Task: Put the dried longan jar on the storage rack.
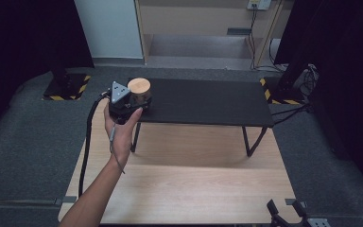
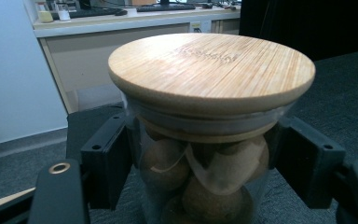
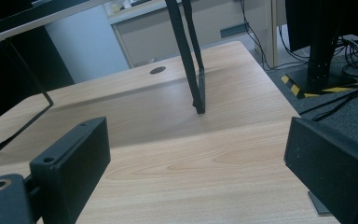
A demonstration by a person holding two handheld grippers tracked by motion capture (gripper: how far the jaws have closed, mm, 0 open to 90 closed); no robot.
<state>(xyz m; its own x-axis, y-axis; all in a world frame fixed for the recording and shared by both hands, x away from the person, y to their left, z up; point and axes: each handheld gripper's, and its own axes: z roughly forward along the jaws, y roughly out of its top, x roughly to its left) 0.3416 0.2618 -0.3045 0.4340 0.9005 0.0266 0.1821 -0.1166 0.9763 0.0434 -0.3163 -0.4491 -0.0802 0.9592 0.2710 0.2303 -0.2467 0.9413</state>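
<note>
High view, from the near edge: the right claw [image 1: 288, 215] sits low at the bottom right corner of the wooden worktop [image 1: 194, 189], resting and apart from everything. In the right gripper view its two black jaws stand wide, with nothing between them but bare wood.

A little farther, the left arm reaches forward from the bottom left. The left claw [image 1: 123, 101] is at the left end of the black shelf [image 1: 208, 101], a low stand with thin metal legs that is placed on the far part of the worktop. This claw is closed on the glass jar [image 1: 139, 92]. In the left gripper view the jaws press on both sides of the jar [image 2: 200, 172], just under the round bamboo lid [image 2: 212, 70], and the lid is on.

Where the jar is: at the left end of the shelf, near its front edge. I cannot tell if its bottom already rests on the shelf or is a little above it.

As I judge it, the work is to bring this jar to the shelf, or to take it away from it. The grip is done. What is left is to set it down and let go, or to lift it off.

Count: one jar, one lid, one shelf, two claws. Inside the jar are brown round balls, at least three visible, with some pale paper between them.
</note>
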